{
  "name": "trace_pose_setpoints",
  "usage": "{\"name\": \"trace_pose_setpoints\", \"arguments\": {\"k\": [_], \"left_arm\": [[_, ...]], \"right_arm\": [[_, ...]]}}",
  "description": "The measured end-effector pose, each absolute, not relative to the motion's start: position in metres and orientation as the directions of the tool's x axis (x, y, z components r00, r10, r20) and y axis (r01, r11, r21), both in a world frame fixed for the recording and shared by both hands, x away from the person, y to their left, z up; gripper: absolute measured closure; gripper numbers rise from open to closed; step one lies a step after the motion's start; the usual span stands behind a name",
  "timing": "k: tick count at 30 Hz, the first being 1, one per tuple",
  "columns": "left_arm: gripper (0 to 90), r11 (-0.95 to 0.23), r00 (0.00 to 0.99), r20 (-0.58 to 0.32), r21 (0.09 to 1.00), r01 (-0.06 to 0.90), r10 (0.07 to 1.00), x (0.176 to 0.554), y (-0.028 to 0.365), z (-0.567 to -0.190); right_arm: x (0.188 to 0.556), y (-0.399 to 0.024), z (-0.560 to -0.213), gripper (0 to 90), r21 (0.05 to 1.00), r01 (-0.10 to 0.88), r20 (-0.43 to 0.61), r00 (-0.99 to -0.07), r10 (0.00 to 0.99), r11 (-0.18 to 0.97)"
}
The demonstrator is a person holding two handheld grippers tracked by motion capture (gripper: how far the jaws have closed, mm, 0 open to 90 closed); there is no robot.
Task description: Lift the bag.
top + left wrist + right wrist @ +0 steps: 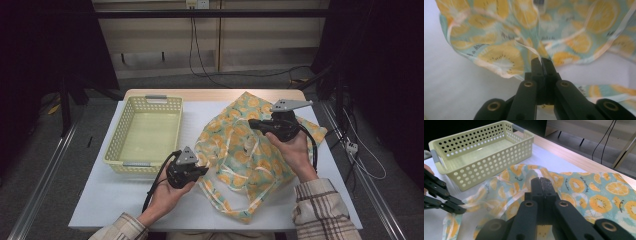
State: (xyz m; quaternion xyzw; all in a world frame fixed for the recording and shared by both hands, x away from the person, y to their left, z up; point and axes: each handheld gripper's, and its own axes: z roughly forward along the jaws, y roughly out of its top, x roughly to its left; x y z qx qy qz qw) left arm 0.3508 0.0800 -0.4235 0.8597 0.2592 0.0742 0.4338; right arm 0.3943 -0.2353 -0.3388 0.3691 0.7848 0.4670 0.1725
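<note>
A thin cloth bag [250,155] printed with orange and kiwi slices on teal lies crumpled on the white table cover, partly lifted between both grippers. My left gripper [202,171] is at the bag's near-left edge; in its own view the left gripper [543,62] is shut on a pale strap and hem of the bag [499,55]. My right gripper [251,122] holds the far side raised. In the right gripper view its jaws [543,182] are pressed together on a fold of the bag [599,192], and the left gripper [461,209] pinches the strap at the left.
A pale yellow perforated basket [116,135] stands with nothing in it on the left half of the table, also the basket [486,157] behind the bag. The white cover [125,205] ends near the front edge. Metal rails flank the table; cables hang at the back.
</note>
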Motion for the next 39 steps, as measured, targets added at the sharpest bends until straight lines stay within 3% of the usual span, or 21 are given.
{"name": "trace_pose_setpoints", "arguments": {"k": [8, 30, 39], "left_arm": [[90.0, -0.389, 0.86, -0.07, 0.871, 0.299, 0.505, 0.352, 0.086, -0.384], [90.0, -0.008, 0.819, -0.177, 0.976, 0.216, 0.545, 0.386, 0.134, -0.286], [90.0, 0.004, 0.795, -0.107, 0.992, 0.13, 0.597, 0.396, 0.148, -0.247]], "right_arm": [[0.396, -0.246, -0.326, 90.0, 0.882, 0.401, 0.083, -0.65, 0.756, 0.248], [0.413, -0.26, -0.289, 90.0, 0.917, 0.345, 0.064, -0.625, 0.778, 0.201], [0.424, -0.267, -0.263, 90.0, 0.933, 0.318, 0.056, -0.587, 0.808, 0.167]]}}
